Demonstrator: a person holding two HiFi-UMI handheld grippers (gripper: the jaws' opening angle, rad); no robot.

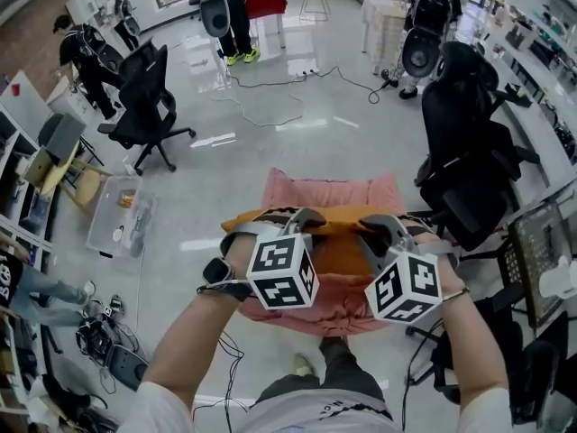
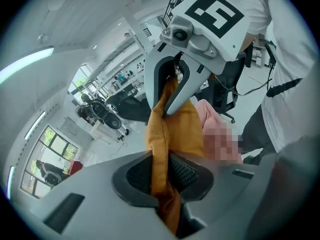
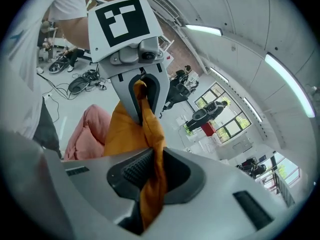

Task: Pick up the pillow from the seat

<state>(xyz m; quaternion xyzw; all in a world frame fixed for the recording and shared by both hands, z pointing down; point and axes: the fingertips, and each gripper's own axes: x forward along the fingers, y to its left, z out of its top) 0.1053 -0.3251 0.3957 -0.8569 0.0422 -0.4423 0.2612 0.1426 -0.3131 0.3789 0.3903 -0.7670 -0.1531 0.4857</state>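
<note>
An orange pillow [image 1: 338, 253] hangs stretched between my two grippers, above a seat draped in pink cloth [image 1: 329, 192]. My left gripper [image 1: 302, 217] is shut on the pillow's left edge; in the left gripper view the orange fabric [image 2: 175, 129] is pinched between the ribbed pads [image 2: 186, 173]. My right gripper [image 1: 376, 225] is shut on the right edge, and its own view shows the fabric [image 3: 132, 129] bunched between its pads [image 3: 137, 169]. Each gripper view shows the other gripper [image 2: 172, 91] [image 3: 142, 94] clamped on the far end. The pink seat [image 3: 87, 129] lies below.
Black office chairs stand at the left [image 1: 144, 97] and right [image 1: 469, 161]. A clear plastic box [image 1: 122, 215] sits on the floor at the left. Cables [image 1: 270, 106] trail over the glossy floor. People stand at the back [image 1: 234, 16]. Desks line both sides.
</note>
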